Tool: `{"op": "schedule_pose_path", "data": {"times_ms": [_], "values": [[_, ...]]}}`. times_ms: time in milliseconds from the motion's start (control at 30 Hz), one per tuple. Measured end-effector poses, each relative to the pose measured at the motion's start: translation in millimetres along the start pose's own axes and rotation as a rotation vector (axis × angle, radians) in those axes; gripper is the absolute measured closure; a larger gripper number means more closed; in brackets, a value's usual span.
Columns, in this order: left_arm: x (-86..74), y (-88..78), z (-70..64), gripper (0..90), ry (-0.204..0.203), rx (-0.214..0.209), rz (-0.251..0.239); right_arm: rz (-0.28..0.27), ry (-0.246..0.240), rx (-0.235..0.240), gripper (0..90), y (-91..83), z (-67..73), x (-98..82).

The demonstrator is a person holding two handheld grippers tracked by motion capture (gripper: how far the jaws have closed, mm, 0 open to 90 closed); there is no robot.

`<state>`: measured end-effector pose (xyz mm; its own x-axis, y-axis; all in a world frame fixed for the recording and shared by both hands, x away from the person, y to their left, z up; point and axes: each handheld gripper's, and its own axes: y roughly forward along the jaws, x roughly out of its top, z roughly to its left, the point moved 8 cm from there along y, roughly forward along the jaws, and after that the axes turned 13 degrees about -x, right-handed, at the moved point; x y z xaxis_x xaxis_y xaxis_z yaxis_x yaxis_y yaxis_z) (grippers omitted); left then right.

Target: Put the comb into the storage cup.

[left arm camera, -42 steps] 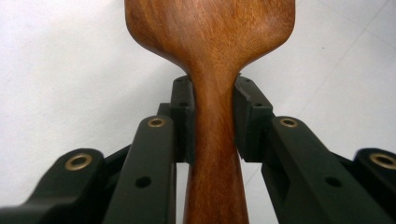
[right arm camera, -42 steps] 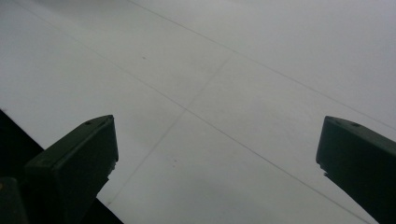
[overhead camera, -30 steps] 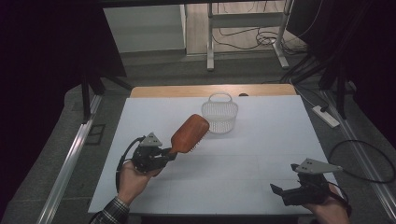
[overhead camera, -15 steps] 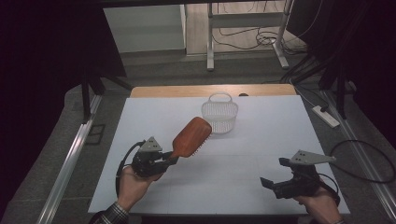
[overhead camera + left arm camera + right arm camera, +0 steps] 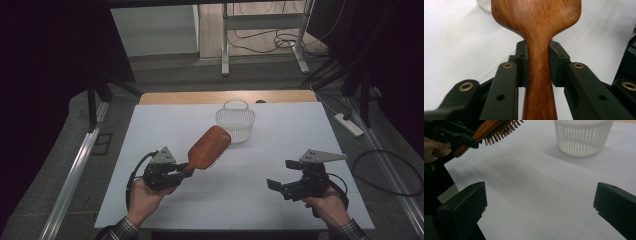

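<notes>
While we count what lies before us, the tally is short: one brush [image 5: 207, 148], one basket [image 5: 235, 124], two claws. Our left claw [image 5: 176, 172] grips the brush by its wooden handle (the pads press it from both sides in the left gripper view), and the head slants up and away from the jaws, bristles facing down. Just past the brush's far end stands the basket, white and slatted, on the table [image 5: 150, 130]; we see nothing inside it. Our right claw [image 5: 272, 185] hovers with its jaws spread wide and nothing between them, well apart from the brush, which sits off to its left, and the basket ahead.
</notes>
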<state>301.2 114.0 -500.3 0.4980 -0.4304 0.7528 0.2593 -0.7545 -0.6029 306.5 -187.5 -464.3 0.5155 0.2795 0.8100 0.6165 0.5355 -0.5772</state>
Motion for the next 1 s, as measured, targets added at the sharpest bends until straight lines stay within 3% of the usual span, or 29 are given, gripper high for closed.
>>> {"op": "schedule_pose_path", "data": {"times_ms": [500, 1000], "values": [[9.6, 7.2, -5.9, 71.8, 0.025, -0.018, -0.011, -0.011, 0.014, 0.022, 0.0, 20.2, 9.9, 14.0], [20.6, 19.6, -11.9, 71.7, 0.044, -0.038, -0.029, 0.015, 0.009, 0.054, 0.0, 39.9, 28.7, 30.0]]}}
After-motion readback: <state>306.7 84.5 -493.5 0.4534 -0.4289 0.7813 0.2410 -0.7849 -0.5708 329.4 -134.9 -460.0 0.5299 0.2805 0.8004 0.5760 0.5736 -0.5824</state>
